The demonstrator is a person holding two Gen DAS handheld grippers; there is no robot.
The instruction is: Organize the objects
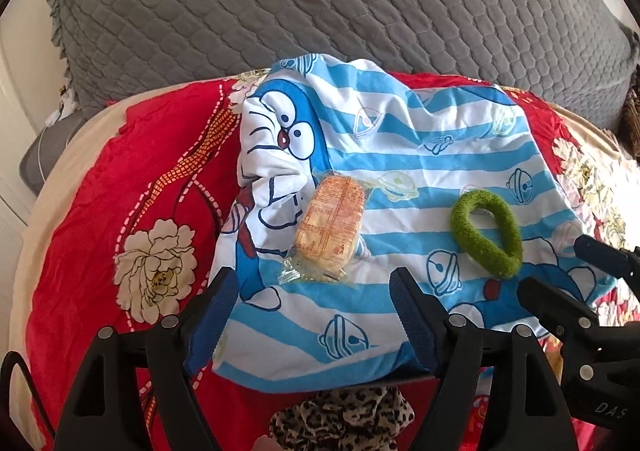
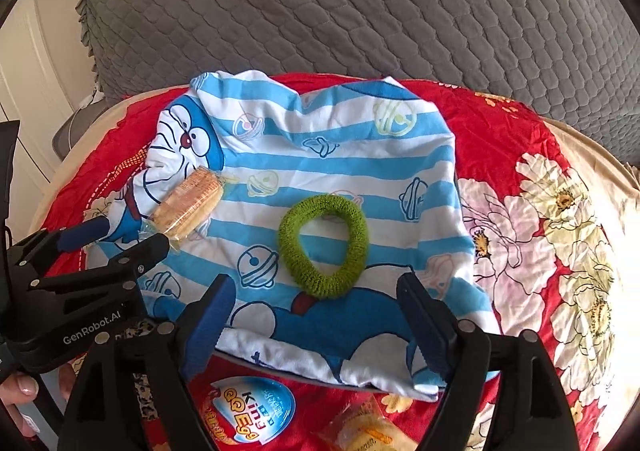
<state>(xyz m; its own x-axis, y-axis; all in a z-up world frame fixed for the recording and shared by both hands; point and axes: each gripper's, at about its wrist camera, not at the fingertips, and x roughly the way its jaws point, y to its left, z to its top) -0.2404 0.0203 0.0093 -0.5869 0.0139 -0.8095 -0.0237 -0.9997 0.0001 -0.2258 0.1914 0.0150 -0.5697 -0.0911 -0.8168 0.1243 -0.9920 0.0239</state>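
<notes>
Grey quilted cover (image 1: 320,11) at 12 o'clock, edges cut off by lens.
Red floral sheet (image 1: 80,191) under everything, partly hidden.
Blue-striped cartoon cloth (image 2: 340,155) at centre, near hem tucked behind gripper fingers.
Green hair tie (image 2: 324,247) on cloth, between spread right gripper (image 2: 316,315) fingers, untouched.
Wrapped biscuit (image 1: 332,227) on cloth at 12 o'clock of left gripper (image 1: 316,311), jaws apart, holding nothing.
Egg-shaped pack (image 2: 252,411) at 6 o'clock, half hidden.
Leopard scrunchie (image 1: 340,423) cut off at frame bottom.

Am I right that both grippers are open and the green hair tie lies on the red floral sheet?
Not quite. The green hair tie lies on the blue-striped cartoon cloth, not on the red floral sheet; the right wrist view shows it. The left gripper and right gripper are indeed both open.
</notes>
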